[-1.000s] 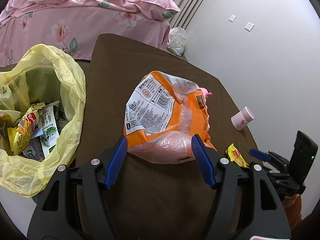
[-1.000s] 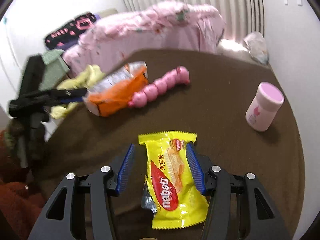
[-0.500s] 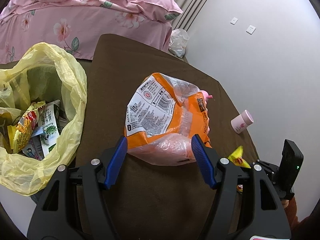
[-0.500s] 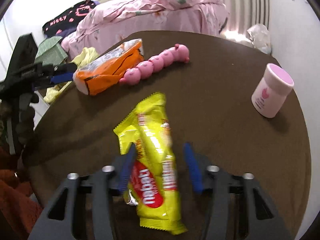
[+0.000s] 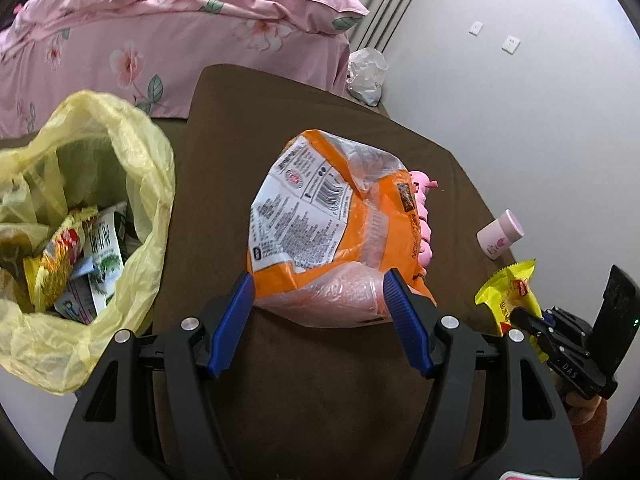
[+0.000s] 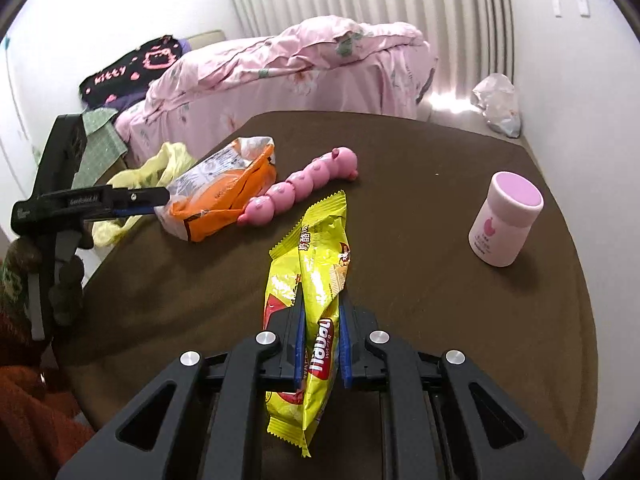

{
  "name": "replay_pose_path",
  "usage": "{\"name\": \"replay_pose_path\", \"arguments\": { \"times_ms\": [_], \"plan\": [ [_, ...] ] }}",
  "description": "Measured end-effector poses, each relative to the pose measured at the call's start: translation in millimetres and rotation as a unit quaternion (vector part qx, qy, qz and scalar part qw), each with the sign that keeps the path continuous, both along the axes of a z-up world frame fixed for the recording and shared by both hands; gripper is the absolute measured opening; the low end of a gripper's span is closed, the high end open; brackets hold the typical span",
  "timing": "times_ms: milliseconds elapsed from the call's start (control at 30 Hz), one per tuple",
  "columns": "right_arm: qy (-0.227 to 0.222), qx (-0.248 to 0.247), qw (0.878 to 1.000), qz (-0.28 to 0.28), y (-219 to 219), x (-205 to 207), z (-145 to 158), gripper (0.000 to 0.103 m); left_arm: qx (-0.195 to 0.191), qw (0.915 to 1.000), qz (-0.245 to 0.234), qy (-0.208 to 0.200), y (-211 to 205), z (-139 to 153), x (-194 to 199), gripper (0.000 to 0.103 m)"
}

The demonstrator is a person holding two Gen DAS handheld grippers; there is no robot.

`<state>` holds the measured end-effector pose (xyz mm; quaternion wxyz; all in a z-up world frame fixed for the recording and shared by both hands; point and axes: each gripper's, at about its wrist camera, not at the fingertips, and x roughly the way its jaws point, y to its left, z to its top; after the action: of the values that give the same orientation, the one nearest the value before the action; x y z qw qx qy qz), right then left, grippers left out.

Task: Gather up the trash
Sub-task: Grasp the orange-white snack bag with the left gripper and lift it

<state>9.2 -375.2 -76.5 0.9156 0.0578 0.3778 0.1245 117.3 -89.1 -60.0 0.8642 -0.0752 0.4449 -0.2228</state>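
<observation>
My right gripper [image 6: 322, 344] is shut on a yellow nabati wafer wrapper [image 6: 316, 276] and holds it tilted above the brown table [image 6: 420, 300]. The wrapper also shows in the left wrist view [image 5: 514, 296]. My left gripper [image 5: 320, 320] is open, its blue pads on either side of the near end of an orange and clear snack bag [image 5: 328, 232] lying on the table; the bag also shows in the right wrist view [image 6: 224, 196]. A yellow trash bag [image 5: 80, 220] with several wrappers inside hangs open at the table's left edge.
A pink caterpillar toy [image 6: 304, 184] lies beside the orange bag. A pink-capped white bottle [image 6: 506, 220] stands at the right of the table. A pink bed [image 5: 160, 32] and a white plastic bag [image 5: 366, 76] on the floor are behind the table.
My right gripper has closed on the yellow wrapper and lifted it off the table. My left gripper has stayed open around the orange bag's near end.
</observation>
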Motion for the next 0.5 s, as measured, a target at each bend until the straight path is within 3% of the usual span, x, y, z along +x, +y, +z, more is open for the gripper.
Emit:
{"name": "replay_pose_path", "arguments": {
  "times_ms": [233, 433, 500],
  "plan": [
    [-0.003, -0.012, 1.0, -0.009, 2.3, -5.4, -7.6, 0.014, -0.012, 0.9996, 0.027, -0.004, 3.7, 8.2, -4.4, 0.063],
    [-0.009, -0.002, 1.0, -0.025, -3.5, -8.2, -9.4, 0.014, 0.044, 0.9987, 0.027, 0.006, -16.4, -8.6, 1.2, 0.063],
    [-0.012, -0.002, 0.999, -0.03, -6.1, -9.6, -8.6, 0.014, 0.048, 0.9984, 0.029, 0.004, -18.9, -9.2, 2.1, 0.054]
  ]
}}
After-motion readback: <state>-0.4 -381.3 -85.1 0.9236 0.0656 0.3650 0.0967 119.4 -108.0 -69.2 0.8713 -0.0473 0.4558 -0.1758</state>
